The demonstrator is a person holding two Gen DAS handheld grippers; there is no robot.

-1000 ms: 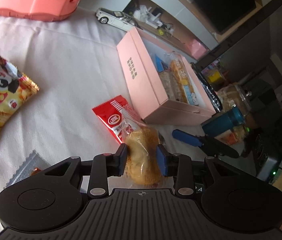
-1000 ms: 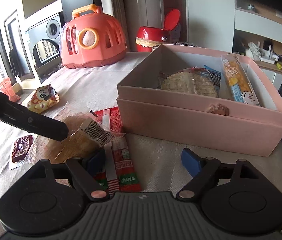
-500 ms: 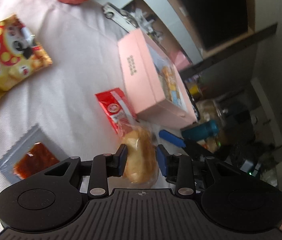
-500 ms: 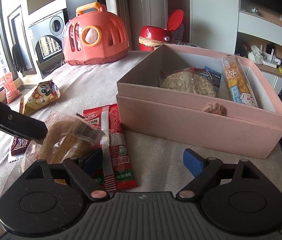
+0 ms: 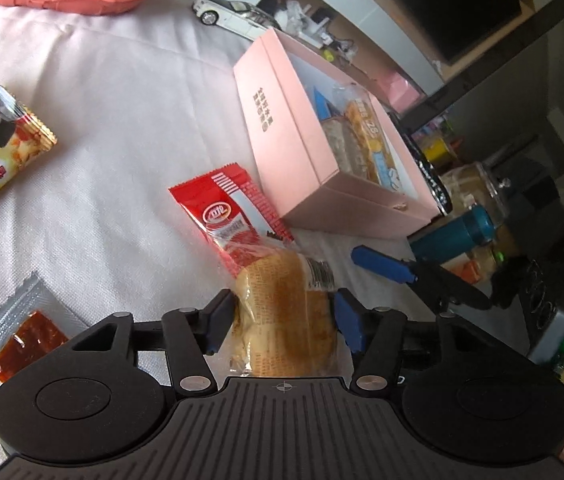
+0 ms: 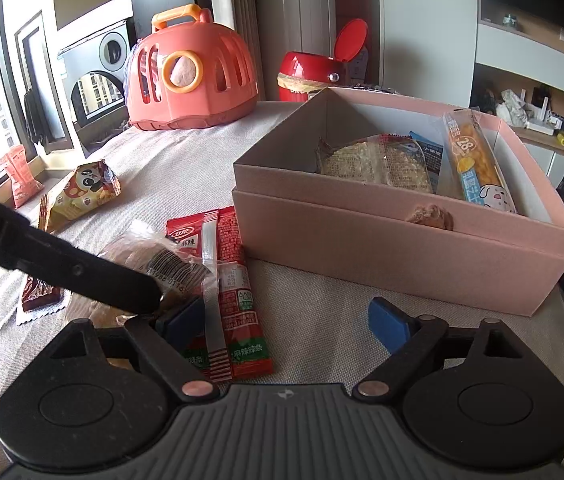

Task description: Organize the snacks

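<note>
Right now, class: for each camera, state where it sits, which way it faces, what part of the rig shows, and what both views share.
Left wrist: on the left gripper, looking down along its fingers at the wrapped bread between them, white tablecloth beyond; the right gripper's blue finger shows.
Right wrist: on the right gripper, jaws apart, facing the pink box; the left gripper's black finger crosses.
Shared: bread, red snack packet, pink box, panda bag.
</note>
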